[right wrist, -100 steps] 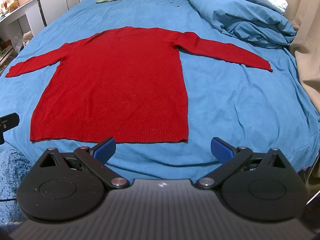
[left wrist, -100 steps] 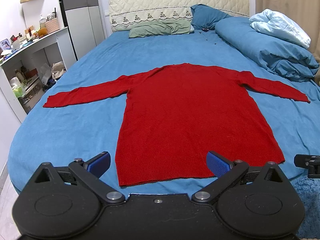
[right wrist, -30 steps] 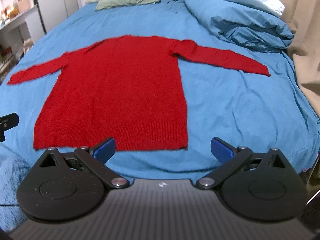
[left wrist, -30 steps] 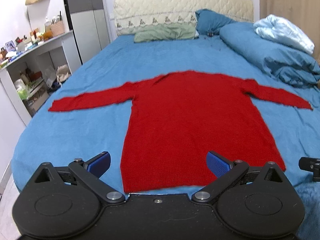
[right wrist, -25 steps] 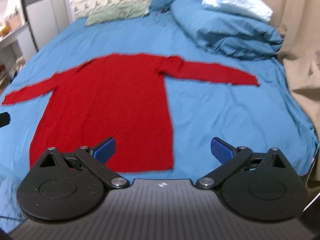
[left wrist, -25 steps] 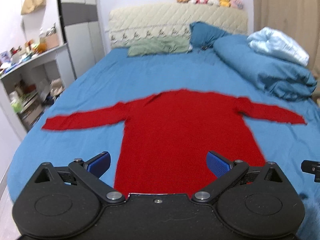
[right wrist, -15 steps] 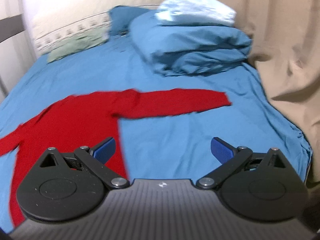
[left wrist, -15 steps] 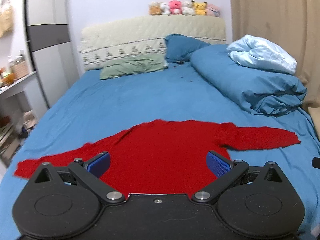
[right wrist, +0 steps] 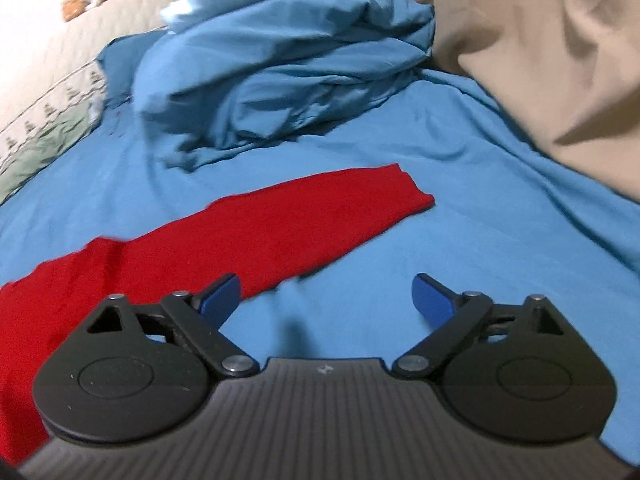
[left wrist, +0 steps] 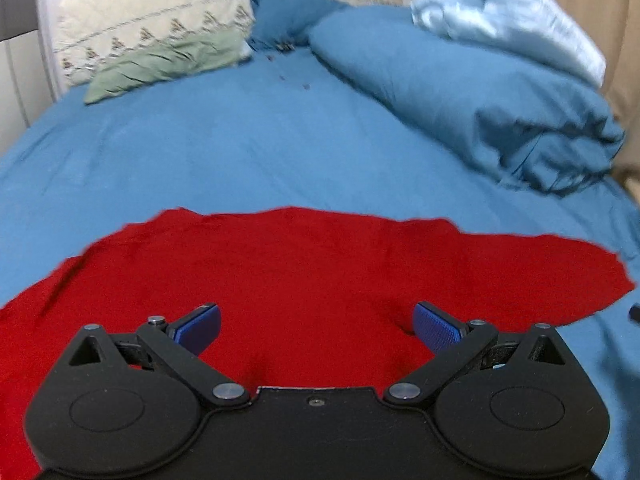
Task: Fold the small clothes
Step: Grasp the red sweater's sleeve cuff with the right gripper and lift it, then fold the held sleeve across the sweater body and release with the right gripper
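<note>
A red long-sleeved sweater [left wrist: 320, 264] lies flat on the blue bed sheet [left wrist: 240, 152]. In the left wrist view my left gripper [left wrist: 316, 326] is open and empty, low over the sweater's upper body near the right shoulder. In the right wrist view the sweater's right sleeve [right wrist: 304, 216] stretches to its cuff at the upper right. My right gripper [right wrist: 326, 296] is open and empty, its left finger at the sleeve's near edge and its right finger over bare sheet.
A bunched blue duvet [right wrist: 280, 68] with a pale blue blanket [left wrist: 508, 20] lies beyond the sleeve. A beige curtain [right wrist: 540, 48] hangs at the bed's right side. A green pillow [left wrist: 168, 60] and headboard stand at the far end.
Both grippers have moved forward from the foot of the bed and dropped low. The left is now over the sweater's chest and the right has swung to the right sleeve. Both stayed open.
</note>
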